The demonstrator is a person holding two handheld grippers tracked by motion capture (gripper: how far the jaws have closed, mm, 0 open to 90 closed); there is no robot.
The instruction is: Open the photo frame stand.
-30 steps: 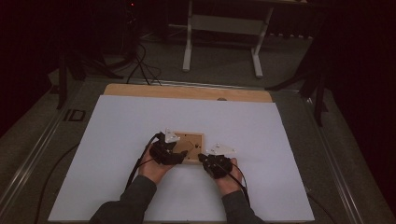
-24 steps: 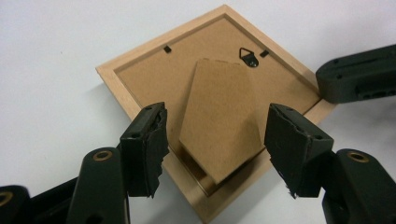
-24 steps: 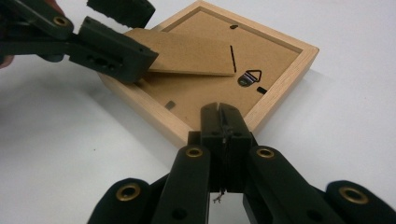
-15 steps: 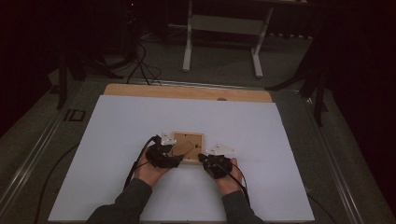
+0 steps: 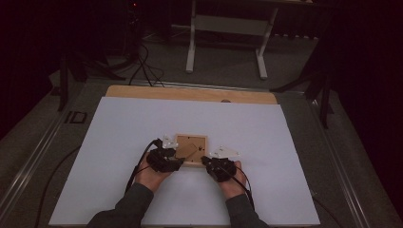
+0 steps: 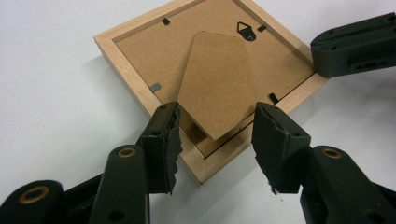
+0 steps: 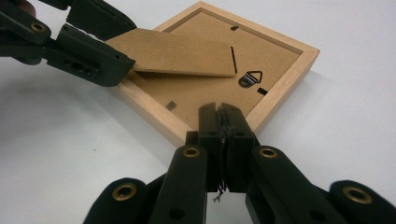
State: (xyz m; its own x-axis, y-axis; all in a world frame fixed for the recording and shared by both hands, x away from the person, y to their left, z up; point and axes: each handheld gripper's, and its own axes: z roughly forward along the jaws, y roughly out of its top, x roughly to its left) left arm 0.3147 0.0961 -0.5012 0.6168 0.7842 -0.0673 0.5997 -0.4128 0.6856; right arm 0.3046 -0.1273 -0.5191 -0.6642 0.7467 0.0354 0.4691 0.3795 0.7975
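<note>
A wooden picture frame (image 5: 191,149) lies face down near the white table's (image 5: 119,133) middle. The left gripper (image 6: 217,140) – jaws just closing – straddles its easel stand (image 6: 218,84) without pressing; the right gripper (image 7: 222,122), fully closed, pins the frame's near-right corner.

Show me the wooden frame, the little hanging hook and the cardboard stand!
wooden frame (image 6: 125,59), left gripper view, its left rail.
hanging hook (image 7: 250,78), right gripper view, its metal triangle.
cardboard stand (image 6: 218,84), left gripper view, its flat middle.
</note>
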